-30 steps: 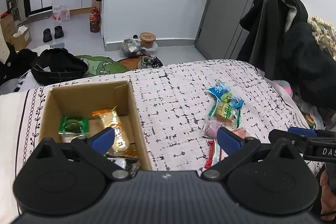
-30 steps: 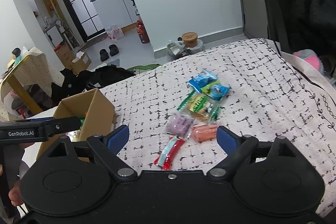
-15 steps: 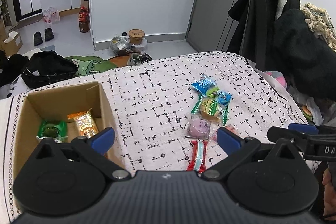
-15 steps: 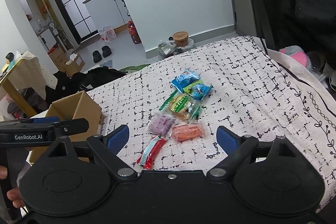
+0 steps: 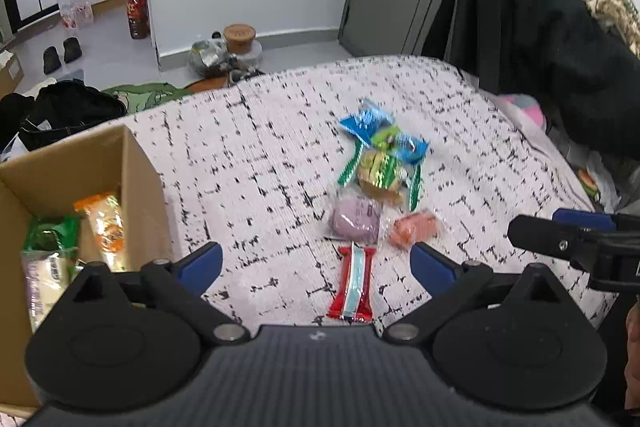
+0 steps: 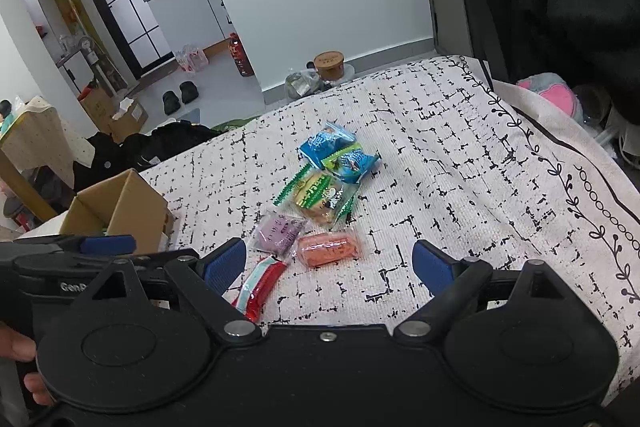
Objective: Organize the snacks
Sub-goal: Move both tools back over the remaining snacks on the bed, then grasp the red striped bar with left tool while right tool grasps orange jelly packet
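Observation:
Loose snacks lie in a cluster on the patterned cloth: two blue packets (image 5: 370, 123) (image 6: 326, 145), a green-edged pastry (image 5: 378, 175) (image 6: 318, 197), a purple cake (image 5: 356, 221) (image 6: 278, 233), an orange packet (image 5: 414, 229) (image 6: 328, 249) and a red stick (image 5: 354, 281) (image 6: 260, 285). A cardboard box (image 5: 132, 163) (image 6: 124, 211) at the left holds several snacks, among them an orange-wrapped one (image 5: 104, 227). My left gripper (image 5: 316, 265) is open above the red stick. My right gripper (image 6: 328, 263) is open just short of the orange packet. Neither holds anything.
The cloth (image 6: 460, 163) covers a bed that drops off at the far edge to a floor with bags (image 5: 60, 107), a jar (image 5: 238, 37) and shoes. Dark coats (image 5: 540, 39) hang at the right. A hand (image 6: 16, 351) grips the left tool.
My left gripper swung right, from over the box to over the snack cluster. My right gripper edged closer to the snacks. Both stayed open.

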### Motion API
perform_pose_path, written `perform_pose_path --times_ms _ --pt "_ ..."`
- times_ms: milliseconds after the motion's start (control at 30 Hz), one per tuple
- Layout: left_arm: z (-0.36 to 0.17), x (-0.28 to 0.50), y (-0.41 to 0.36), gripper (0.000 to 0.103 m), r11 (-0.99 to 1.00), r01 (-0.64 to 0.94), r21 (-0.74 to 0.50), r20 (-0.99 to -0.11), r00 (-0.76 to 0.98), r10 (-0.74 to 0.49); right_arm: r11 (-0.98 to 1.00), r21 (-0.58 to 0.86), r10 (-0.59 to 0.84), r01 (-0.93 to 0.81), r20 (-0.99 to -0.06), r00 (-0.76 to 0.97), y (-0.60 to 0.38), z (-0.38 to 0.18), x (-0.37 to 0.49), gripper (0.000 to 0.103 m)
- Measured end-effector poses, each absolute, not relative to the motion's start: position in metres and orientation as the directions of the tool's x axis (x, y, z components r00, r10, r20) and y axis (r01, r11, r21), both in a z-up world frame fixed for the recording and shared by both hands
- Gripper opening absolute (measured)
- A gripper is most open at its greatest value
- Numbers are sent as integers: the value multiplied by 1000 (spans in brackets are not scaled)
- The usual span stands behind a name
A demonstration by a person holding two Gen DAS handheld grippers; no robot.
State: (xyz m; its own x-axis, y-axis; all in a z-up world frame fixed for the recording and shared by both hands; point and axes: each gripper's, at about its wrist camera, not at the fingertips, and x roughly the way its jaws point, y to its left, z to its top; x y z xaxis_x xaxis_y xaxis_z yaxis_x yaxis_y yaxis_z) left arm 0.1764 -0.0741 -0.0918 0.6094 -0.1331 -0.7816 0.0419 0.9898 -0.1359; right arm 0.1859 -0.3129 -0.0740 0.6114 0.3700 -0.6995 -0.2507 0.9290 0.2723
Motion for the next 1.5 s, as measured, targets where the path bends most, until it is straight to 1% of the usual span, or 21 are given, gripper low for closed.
perform_pose_path --times_ms 200,467,567,600,700,733,833,1000,1067,1100,1133,1167,1267,1500 --pt "-107 186 -83 99 988 59 -140 -794 589 -148 933 268 360 -241 -719 594 -313 -86 193 90" --pt "-130 201 -94 89 983 64 -171 -816 550 -178 939 255 343 -231 -747 570 -314 -97 202 90" --pt "-138 206 -97 84 980 63 -187 -825 532 -192 942 249 335 -225 -756 562 -315 -101 204 90" --pt "-140 207 -98 81 981 63 -185 -827 530 -190 942 249 333 -223 -759 560 -315 -103 205 90" --pt "-148 211 -98 68 981 54 -185 -839 512 -186 943 250 332 -221 -763 554 -314 -105 208 90" --pt "-150 212 -97 65 980 48 -192 -843 504 -190 942 251 334 -221 -764 552 -313 -105 208 90" --pt "-158 214 -94 57 977 26 -213 -853 483 -199 939 258 343 -228 -762 549 -309 -106 210 90" --pt "-164 215 -92 50 977 19 -212 -850 489 -194 935 266 353 -236 -762 542 -302 -108 213 90" --pt "-164 215 -94 41 978 24 -208 -850 490 -192 934 266 355 -237 -761 543 -299 -110 213 89" --pt "-164 215 -95 32 978 35 -208 -852 484 -199 934 267 355 -236 -761 544 -298 -111 213 89" --pt "-165 215 -95 20 978 43 -205 -855 479 -201 935 268 353 -232 -761 544 -297 -111 214 89" --pt "-165 215 -95 19 979 41 -200 -858 475 -196 936 269 352 -228 -761 545 -296 -112 215 89" --pt "-163 215 -87 19 972 14 -235 -851 480 -213 936 265 351 -231 -756 553 -292 -116 218 89" --pt "-150 210 -77 19 975 -17 -223 -827 533 -180 934 236 350 -268 -752 559 -276 -123 228 89"
